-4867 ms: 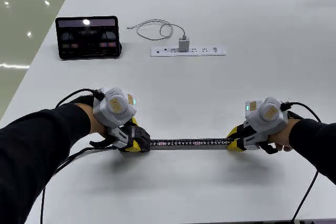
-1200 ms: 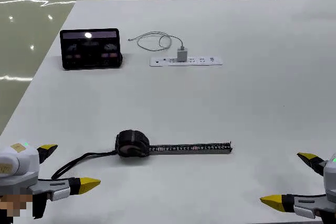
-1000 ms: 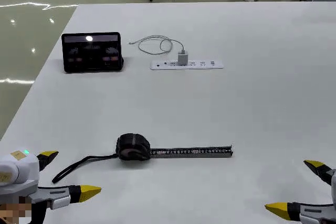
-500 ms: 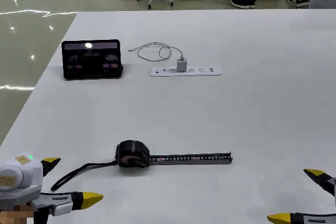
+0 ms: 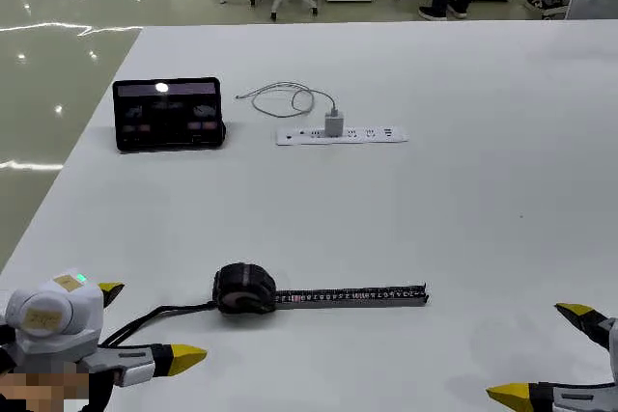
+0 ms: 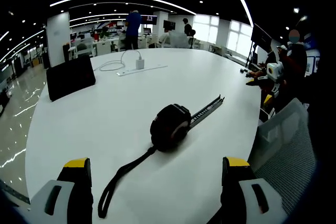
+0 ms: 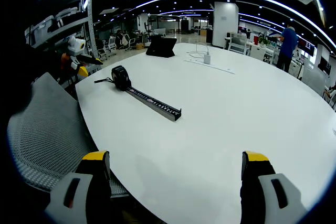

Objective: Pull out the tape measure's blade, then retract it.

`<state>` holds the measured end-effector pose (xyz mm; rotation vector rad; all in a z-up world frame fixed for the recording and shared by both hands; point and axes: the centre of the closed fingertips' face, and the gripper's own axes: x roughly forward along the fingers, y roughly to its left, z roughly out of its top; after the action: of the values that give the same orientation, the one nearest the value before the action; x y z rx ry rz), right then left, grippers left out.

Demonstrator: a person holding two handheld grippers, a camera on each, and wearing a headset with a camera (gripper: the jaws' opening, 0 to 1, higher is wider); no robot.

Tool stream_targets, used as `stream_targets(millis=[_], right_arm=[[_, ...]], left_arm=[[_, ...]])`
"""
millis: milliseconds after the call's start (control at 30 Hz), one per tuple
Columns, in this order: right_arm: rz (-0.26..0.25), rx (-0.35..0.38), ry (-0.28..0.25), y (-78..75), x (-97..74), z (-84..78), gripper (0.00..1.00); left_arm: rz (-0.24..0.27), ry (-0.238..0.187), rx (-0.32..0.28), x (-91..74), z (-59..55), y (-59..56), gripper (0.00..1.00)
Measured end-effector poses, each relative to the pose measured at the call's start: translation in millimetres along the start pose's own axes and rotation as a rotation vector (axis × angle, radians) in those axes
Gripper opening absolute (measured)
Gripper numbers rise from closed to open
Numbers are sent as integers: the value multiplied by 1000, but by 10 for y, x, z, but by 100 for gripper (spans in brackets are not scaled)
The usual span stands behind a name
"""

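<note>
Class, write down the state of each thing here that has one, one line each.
Tape measure: lying on table, unheld.
Blade: pulled out, flat.
Tablet: propped up, screen lit.
Charger: plugged into power strip.
Left gripper: open, empty.
Right gripper: open, empty.

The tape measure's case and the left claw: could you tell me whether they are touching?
Apart. The left gripper view shows bare table between the left claw and the tape measure's case.
</note>
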<state>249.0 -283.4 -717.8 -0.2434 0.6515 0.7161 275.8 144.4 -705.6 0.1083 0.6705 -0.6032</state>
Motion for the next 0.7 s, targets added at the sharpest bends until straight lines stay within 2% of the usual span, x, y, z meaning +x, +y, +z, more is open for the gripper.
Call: stream_targets(millis=[33,100,200,300,400,433,467,500,600,633,700], right_arm=[[3,-2,10,-6,17,-1,100],[8,-10,15,-8,42,9,100],[17,-33,27,-4,92,36,100],[27,-45,34,-12,135,68,100],[33,-54,38,-15,171,101,100],[37,-57,33,-22,185,131,100],[40,-58,31,-36,199,140,100],[41,-61,31,-45,214,149,100],[46,-81,41,-65,261,168,100],[52,-87,42,-64,274,186,100],[55,-98,39,-80,299,216,100]], left_arm=[[2,-12,-12,26,58,-4,100],[-10,-9,-20,67,98,-48,97],[5,-10,-20,169,184,-96,96],[22,-12,-52,272,242,-133,96],[66,-14,-82,354,273,-134,99],[112,-14,-80,388,280,-98,100],[134,-10,-82,402,272,-89,100],[139,-12,-84,429,271,-98,100],[189,-50,-101,490,287,-63,100],[195,-60,-138,523,269,-71,100],[220,-72,-163,573,241,-60,100]])
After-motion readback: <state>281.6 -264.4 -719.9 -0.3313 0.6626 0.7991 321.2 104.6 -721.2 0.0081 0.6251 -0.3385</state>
